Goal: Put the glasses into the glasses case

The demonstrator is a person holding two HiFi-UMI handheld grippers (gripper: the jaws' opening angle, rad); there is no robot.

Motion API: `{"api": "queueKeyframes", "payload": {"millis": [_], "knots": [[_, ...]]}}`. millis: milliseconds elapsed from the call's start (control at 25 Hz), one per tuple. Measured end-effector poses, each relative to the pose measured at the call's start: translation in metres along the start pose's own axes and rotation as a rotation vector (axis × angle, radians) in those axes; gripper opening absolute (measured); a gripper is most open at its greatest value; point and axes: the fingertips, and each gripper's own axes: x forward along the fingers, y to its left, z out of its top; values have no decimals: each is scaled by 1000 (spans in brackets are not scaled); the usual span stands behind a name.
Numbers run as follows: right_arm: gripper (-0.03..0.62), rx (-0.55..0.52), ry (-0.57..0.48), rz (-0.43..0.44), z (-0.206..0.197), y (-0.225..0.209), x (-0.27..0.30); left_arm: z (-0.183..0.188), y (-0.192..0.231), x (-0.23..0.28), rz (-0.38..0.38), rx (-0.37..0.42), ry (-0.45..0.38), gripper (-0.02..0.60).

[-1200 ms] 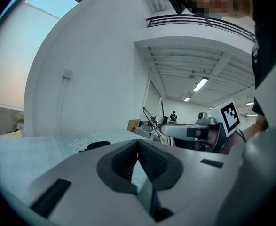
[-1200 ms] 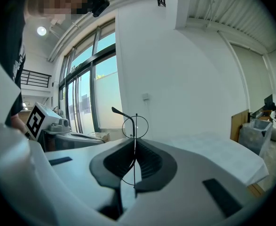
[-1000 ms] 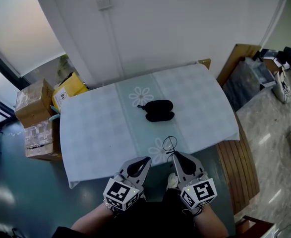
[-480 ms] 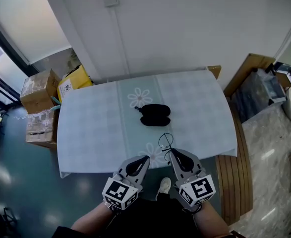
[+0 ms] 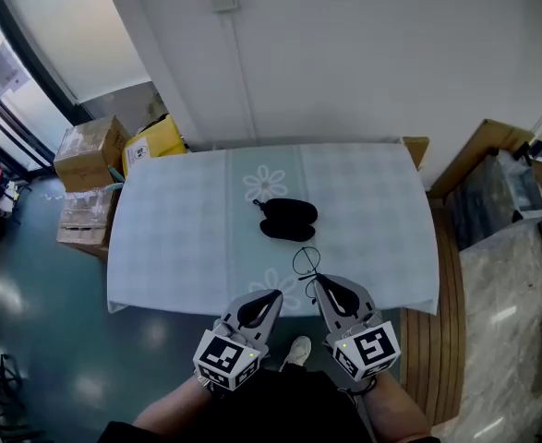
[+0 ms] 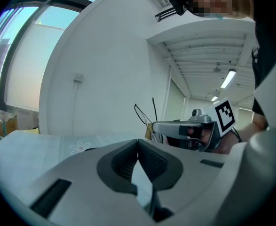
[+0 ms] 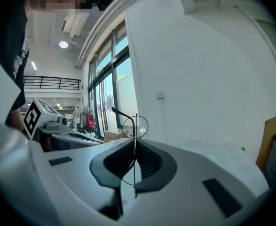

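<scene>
I read the pale blue checked tablecloth [image 5: 178,220] as having white daisy prints along a greener middle strip. The oval glasses case [image 5: 288,220] is plain black. The thin wire-framed glasses [image 5: 306,261] look black, though the rim is too fine to be sure. The left gripper [image 5: 271,294] and right gripper [image 5: 318,281] are grey (their cubes bear black-and-white square markers). One carton [image 5: 157,143] is bright yellow, the cardboard boxes [image 5: 90,150] brown, the glossy floor [image 5: 30,284] dark teal.
</scene>
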Motion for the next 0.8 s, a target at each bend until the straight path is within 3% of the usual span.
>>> {"api": "queueKeyframes", "payload": {"millis": [400, 800], "knots": [[31, -18, 30, 63, -3, -11, 12, 3, -1, 11, 31, 0, 17, 26], [31, -47, 84, 70, -11, -20, 44, -4, 19, 22, 6, -13, 35, 26]]}}
